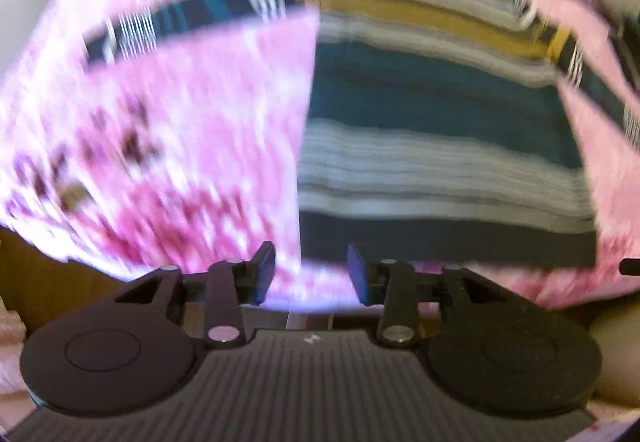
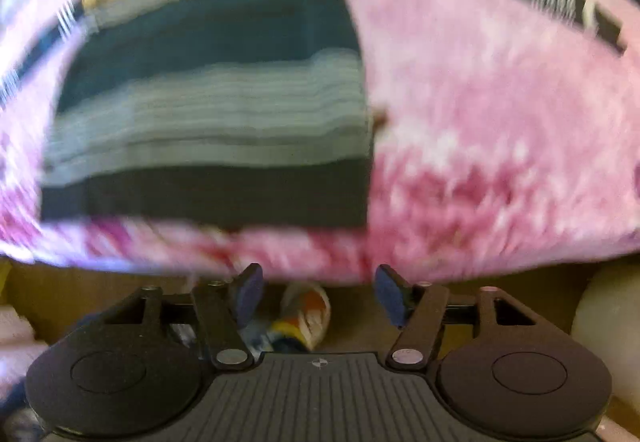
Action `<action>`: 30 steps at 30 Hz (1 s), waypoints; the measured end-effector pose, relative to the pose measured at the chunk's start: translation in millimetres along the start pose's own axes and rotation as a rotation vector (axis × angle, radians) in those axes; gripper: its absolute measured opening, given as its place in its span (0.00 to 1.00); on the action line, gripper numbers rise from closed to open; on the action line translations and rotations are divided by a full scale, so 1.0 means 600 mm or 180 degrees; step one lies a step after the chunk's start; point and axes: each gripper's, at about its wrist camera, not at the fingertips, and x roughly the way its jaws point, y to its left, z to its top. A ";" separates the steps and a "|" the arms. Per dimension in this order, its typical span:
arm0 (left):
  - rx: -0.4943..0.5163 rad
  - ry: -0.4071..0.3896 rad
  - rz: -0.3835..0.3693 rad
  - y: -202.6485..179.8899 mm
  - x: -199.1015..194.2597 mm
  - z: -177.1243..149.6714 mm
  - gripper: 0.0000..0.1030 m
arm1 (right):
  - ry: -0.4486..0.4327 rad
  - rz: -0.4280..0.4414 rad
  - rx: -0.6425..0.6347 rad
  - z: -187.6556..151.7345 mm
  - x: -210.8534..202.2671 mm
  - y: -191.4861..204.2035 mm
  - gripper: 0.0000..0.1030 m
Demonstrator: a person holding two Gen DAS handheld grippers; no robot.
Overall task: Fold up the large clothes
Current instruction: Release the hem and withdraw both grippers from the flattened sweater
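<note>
Blurring from motion softens both wrist views, so fine detail of the fabrics cannot be made out. A large striped knitted garment (image 1: pixel 440 130), banded in teal, grey, white, mustard and black, is seen lying flat on a pink mottled bedspread (image 1: pixel 160 146), its near black hem running straight across and its side edges straight. In the right wrist view the same striped garment (image 2: pixel 208 114) fills the left half, with the pink spread (image 2: pixel 500 122) to its right and along its near edge. A dark strip with white fringe-like threads (image 1: pixel 140 30) is seen across the pink fabric beyond; what it belongs to cannot be told.

The left tool (image 1: pixel 311 278) is seen released, its blue-padded fingers apart with nothing between them, hanging above the near edge of the spread, close to the garment's lower left corner. The right tool (image 2: pixel 318 296) is likewise parted and empty, its gap wider, above the spread's near border. Between its fingers, lower down, a small multicoloured object (image 2: pixel 306 316) is glimpsed on a brown surface; it is too blurred to identify. A pale rounded shape (image 2: pixel 608 322) is cut off at the right edge.
</note>
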 end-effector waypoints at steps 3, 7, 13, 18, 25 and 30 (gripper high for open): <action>0.0031 -0.0373 -0.0016 -0.022 -0.082 0.054 0.49 | -0.0462 0.0101 -0.0105 0.061 -0.090 0.036 0.61; 0.0105 -0.0738 -0.0120 -0.048 -0.170 0.097 0.55 | -0.1022 0.0226 -0.0160 0.100 -0.199 0.074 0.65; 0.0262 -0.0908 -0.0270 -0.062 -0.240 0.106 0.61 | -0.1319 -0.0010 -0.0085 0.083 -0.297 0.105 0.68; 0.0410 -0.0772 -0.0257 -0.053 -0.261 0.082 0.61 | -0.1269 -0.0048 -0.0022 0.044 -0.320 0.136 0.68; 0.0636 -0.0651 -0.0344 -0.019 -0.278 0.032 0.62 | -0.1224 -0.0067 0.0076 -0.016 -0.339 0.184 0.68; 0.0795 -0.0580 -0.0424 -0.001 -0.283 0.005 0.63 | -0.1198 -0.0078 0.0118 -0.061 -0.344 0.227 0.68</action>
